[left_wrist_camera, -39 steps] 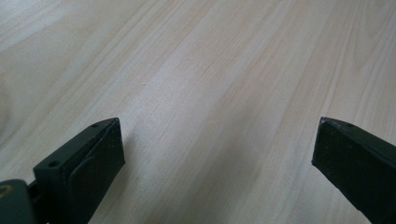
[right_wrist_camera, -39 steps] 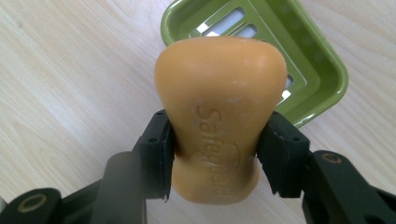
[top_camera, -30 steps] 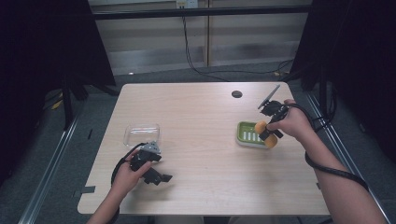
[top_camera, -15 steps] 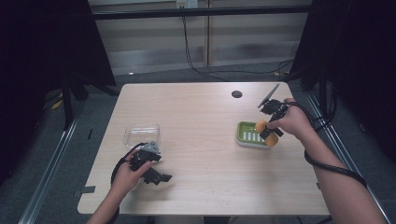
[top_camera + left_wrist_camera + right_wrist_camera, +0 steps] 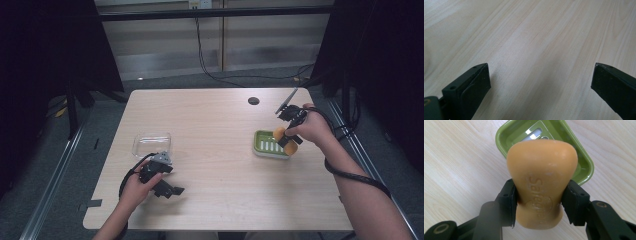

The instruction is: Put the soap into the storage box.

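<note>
One bar of orange soap (image 5: 541, 182) is what we have in hand: the right gripper (image 5: 540, 202) has its fingers (image 5: 507, 202) clenched on the bar's narrowed waist, holding it just above the green soap dish (image 5: 579, 162) on the table (image 5: 215, 135). We judge the bar to be stiff and fairly dense, but slick at its rounded faces, so the waist is the sensible place to grip; a hold on the bulging ends would likely squeeze it out. Its surface may dent under hard pressure, though we cannot tell from here. Our left gripper (image 5: 539, 82) rests near a clear container (image 5: 151, 143), its fingers spread apart over bare wood.
</note>
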Tool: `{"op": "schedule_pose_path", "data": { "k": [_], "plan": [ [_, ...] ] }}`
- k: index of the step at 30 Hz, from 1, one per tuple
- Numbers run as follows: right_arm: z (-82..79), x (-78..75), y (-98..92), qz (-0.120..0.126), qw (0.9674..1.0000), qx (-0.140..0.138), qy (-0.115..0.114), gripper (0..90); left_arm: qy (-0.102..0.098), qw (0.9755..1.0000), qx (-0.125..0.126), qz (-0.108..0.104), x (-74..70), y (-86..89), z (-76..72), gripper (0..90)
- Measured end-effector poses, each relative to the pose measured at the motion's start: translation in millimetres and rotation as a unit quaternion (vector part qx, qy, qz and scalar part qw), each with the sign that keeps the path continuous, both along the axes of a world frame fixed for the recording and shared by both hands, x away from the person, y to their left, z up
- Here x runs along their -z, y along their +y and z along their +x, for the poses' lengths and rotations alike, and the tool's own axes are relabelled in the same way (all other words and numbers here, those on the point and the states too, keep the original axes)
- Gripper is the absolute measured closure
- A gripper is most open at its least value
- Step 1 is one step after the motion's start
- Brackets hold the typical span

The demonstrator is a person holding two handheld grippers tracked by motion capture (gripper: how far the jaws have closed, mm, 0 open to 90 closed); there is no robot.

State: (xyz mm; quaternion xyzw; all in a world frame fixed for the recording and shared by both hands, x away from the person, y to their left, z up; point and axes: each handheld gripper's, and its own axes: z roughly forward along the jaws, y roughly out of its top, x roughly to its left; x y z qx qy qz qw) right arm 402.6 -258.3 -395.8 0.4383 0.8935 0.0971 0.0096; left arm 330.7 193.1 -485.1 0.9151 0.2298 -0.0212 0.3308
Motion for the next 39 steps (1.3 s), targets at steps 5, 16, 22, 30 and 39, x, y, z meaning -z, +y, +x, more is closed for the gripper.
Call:
{"op": "schedule_pose_path", "data": {
  "k": [5,16,22,30,39],
  "plan": [
    [2.9,0.7,1.0,-0.004,1.0000,-0.005,0.000,50.2,0.000,1.0000,-0.004,-0.006,0.9,0.7,0.4,1.9],
    [10.5,1.8,4.8,-0.005,0.9999,-0.013,-0.002,50.2,-0.006,0.9999,-0.011,0.010,-1.1,0.9,-0.5,1.9],
    [12.9,2.5,8.0,-0.009,0.9998,-0.017,-0.001,50.1,0.002,1.0000,-0.006,-0.004,0.7,1.6,0.2,1.9],
    [16.1,3.6,9.7,-0.020,0.9994,-0.028,-0.005,50.1,0.002,1.0000,-0.005,0.006,-0.4,2.0,0.4,1.9],
    [19.5,3.3,9.3,-0.020,0.9993,-0.032,-0.006,50.1,-0.001,1.0000,-0.001,0.007,-0.9,1.4,0.6,1.9]
  ]
}}
